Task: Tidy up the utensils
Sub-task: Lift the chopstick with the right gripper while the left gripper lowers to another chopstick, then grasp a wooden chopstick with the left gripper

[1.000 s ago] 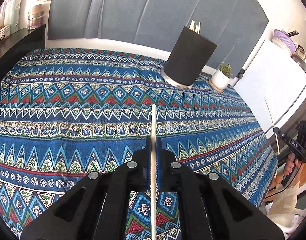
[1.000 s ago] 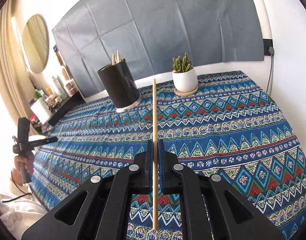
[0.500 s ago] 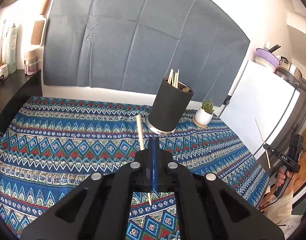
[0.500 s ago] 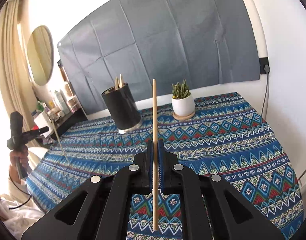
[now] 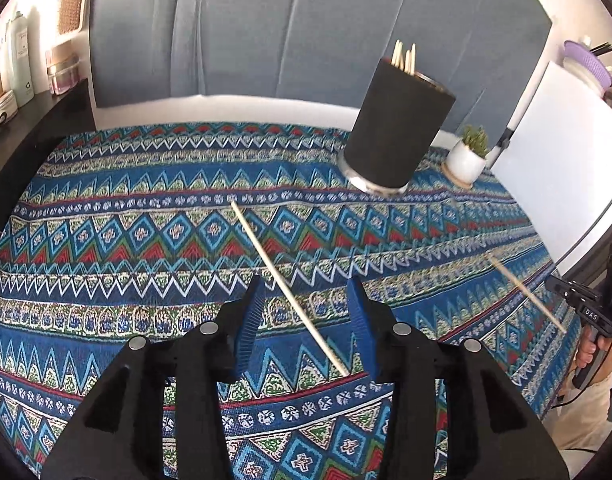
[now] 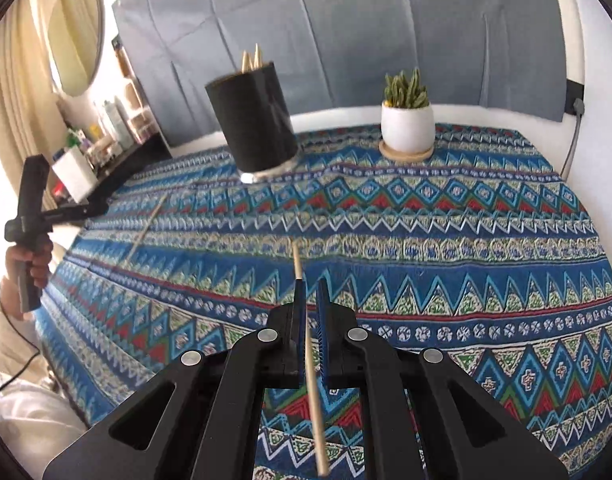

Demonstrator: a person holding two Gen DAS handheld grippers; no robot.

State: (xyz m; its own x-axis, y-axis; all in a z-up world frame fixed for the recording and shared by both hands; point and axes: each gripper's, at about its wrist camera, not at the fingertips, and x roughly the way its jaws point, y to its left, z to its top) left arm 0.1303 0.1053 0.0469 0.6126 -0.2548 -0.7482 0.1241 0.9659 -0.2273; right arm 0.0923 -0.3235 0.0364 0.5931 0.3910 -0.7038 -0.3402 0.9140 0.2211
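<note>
In the left wrist view my left gripper (image 5: 306, 282) hangs over the patterned cloth with its jaws opening. A pale wooden chopstick (image 5: 285, 284) slants loose between the blue pads (image 5: 247, 320), and neither pad presses on it. My right gripper (image 6: 312, 284) is shut on a second chopstick (image 6: 310, 360), which leans slightly left in the grip. A black cylindrical holder (image 5: 398, 132) (image 6: 257, 124) stands at the back of the table with several chopsticks in it. It is well beyond both grippers. Each gripper shows in the other's view, hand-held at the table's edge (image 5: 586, 312) (image 6: 65, 212).
A small cactus in a white pot (image 6: 408, 120) (image 5: 466, 160) stands on a wooden coaster right of the holder. The blue patterned cloth (image 6: 466, 260) covers the whole table. A dark shelf with bottles (image 5: 21, 80) lies beyond the left edge; a white appliance (image 5: 566, 140) flanks the right.
My left jaws have parted and their chopstick has tipped over, loose between the pads. Both views have dropped towards the table. The right chopstick sits lower and more tilted in its grip.
</note>
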